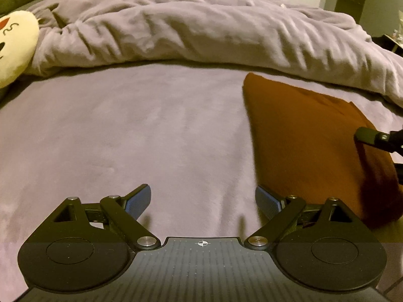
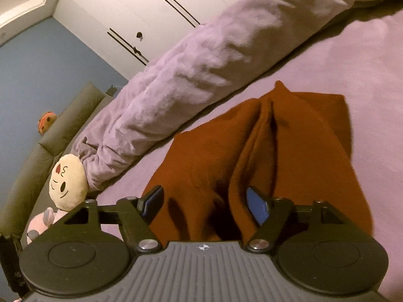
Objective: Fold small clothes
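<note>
You are holding your left gripper point(image 1: 202, 201) with its fingers spread wide over the mauve bedsheet point(image 1: 126, 130), gripping nothing; your right gripper point(image 2: 201, 205) is gaping likewise above the rust-brown knitted garment point(image 2: 289, 156) (rumpled, ridged down its middle), which is lying before the bunched lilac duvet point(image 2: 189, 70).

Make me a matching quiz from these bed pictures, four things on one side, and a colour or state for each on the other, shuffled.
Things:
1. garment
2. duvet
3. round plush face
4. left gripper

Descriptions:
A. cream
B. open over bare sheet
C. rust brown
D. lilac, bunched up

Pairs: 1-C, 2-D, 3-A, 4-B
</note>
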Tool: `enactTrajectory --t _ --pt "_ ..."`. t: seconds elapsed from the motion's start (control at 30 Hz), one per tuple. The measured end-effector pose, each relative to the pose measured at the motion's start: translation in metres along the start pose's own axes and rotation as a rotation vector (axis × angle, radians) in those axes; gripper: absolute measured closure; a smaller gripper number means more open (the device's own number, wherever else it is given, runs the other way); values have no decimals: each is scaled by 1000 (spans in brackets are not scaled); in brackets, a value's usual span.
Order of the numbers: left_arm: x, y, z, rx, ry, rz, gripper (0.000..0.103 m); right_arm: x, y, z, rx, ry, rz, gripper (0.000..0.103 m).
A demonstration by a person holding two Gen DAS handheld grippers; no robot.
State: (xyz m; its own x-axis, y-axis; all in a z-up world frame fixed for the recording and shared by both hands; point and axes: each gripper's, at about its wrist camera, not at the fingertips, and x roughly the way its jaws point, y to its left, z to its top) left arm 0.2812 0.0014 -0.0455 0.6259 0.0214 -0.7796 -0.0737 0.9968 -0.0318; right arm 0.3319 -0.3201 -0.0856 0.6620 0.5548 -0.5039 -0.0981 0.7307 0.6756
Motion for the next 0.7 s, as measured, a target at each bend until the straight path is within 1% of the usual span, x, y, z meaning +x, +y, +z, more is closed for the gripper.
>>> enactTrajectory --t 0.03,0.07,0.1,0.23,0.27,0.3,0.37,0.4,0.47,0.5,0.53,0.57,0.6,0.63,0.67,0.7 --pt "0 0 1 2 -2 3 9 4 3 2 -9 10 -14 32" --pt "-1 0 1 5 -4 3 9 6 8 2 -37 8 -43 52" --pt "-2 0 1 7 -7 3 9 7 13 3 -78 2 -81 80" --pt "-7 -2 6 14 -29 -5 9 -5 39 3 -270 -49 -162 85" --pt "-8 -4 8 17 -34 -11 9 -10 47 2 -330 -73 -192 86" --pt "-10 -5 10 22 -41 -19 9 -18 58 -1 -411 -108 -228 88" --pt "-12 -8 12 33 -56 -33 9 -32 71 -5 -528 -179 -285 93" --pt "-12 -10 13 38 -61 -41 9 -38 74 -7 -566 -210 -307 93" --pt "-10 -16 15 46 -55 -61 8 -45 71 -11 -600 -222 -361 95" --pt "-7 -19 16 50 -48 -74 8 -44 65 -15 -625 -221 -407 98" --pt "-3 -21 16 56 -37 -92 8 -40 57 -19 -650 -207 -477 100" --pt "1 -24 15 62 -19 -99 8 -32 47 -22 -662 -164 -539 100" --pt "5 -28 14 70 -8 -92 8 -25 31 -22 -619 -81 -567 100" --pt "7 -31 12 85 -10 -90 7 -22 15 -22 -544 -24 -572 100" --pt "8 -33 11 104 -19 -87 7 -27 6 -22 -481 -32 -556 99" --pt "9 -35 10 116 -26 -80 6 -37 2 -21 -444 -59 -528 98"
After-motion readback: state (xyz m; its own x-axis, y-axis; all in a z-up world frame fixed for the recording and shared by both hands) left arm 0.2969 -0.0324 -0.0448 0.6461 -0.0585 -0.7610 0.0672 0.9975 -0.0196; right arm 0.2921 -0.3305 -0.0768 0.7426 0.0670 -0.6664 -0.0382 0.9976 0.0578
